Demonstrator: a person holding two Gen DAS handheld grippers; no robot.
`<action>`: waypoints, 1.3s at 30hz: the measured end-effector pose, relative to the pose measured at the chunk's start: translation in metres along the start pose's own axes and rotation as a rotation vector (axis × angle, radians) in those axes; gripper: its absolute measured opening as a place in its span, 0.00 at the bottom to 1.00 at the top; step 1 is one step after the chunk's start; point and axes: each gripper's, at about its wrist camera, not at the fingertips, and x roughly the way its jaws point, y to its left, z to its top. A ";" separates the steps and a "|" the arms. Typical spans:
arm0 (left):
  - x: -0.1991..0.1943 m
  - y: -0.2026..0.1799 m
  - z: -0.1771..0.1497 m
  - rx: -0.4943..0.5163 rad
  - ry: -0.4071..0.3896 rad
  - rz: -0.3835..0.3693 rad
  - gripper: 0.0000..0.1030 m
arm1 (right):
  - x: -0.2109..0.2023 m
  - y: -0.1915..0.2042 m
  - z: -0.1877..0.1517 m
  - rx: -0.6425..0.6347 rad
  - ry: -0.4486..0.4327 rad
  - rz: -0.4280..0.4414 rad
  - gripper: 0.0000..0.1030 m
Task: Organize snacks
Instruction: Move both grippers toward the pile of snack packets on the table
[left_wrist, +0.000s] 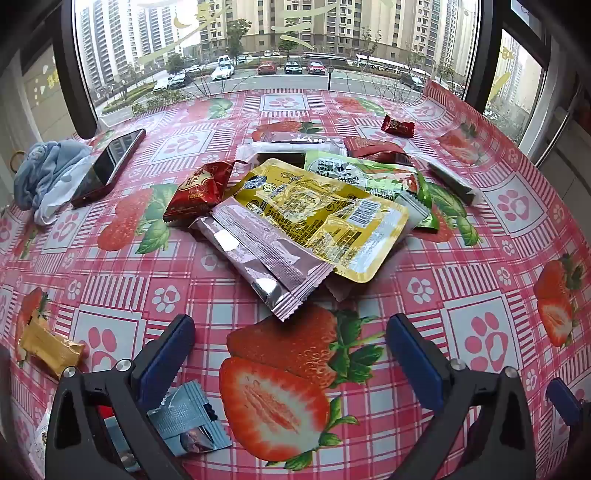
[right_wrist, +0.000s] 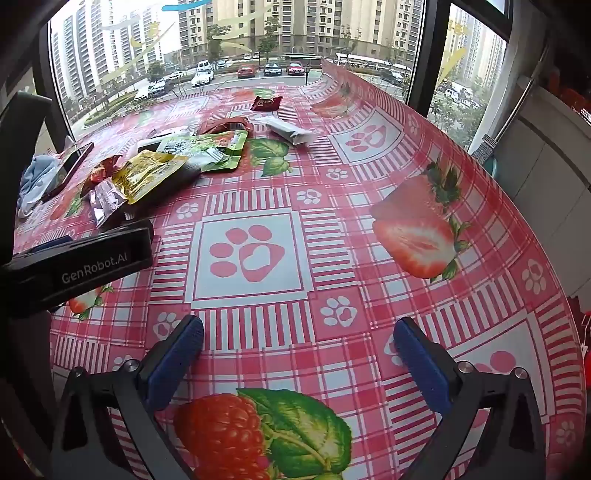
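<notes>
On the table (left_wrist: 480, 258): one yellow packet (left_wrist: 325, 210), one pink packet (left_wrist: 266, 254), one green packet (left_wrist: 369, 173) heaped | phone (left_wrist: 109, 166) far left | left gripper (left_wrist: 290, 334) spread apart, empty | right gripper (right_wrist: 298, 336) spread apart, empty

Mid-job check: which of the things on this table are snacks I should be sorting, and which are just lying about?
Snacks to sort:
yellow pouch
pink foil packet
green packet
red packet
small red candy
gold candy
blue-grey wrapper

Lying about:
phone
blue cloth

Both claws are open and hold nothing.
</notes>
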 end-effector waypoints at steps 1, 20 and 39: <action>0.000 0.000 0.000 0.000 0.000 0.000 1.00 | 0.000 0.000 0.000 0.000 0.000 0.000 1.00; 0.000 0.000 0.000 0.001 0.000 0.002 1.00 | 0.023 0.000 0.043 -0.012 0.357 0.019 1.00; -0.127 0.079 0.028 0.079 0.274 -0.183 1.00 | -0.005 0.016 0.053 0.146 0.690 0.160 1.00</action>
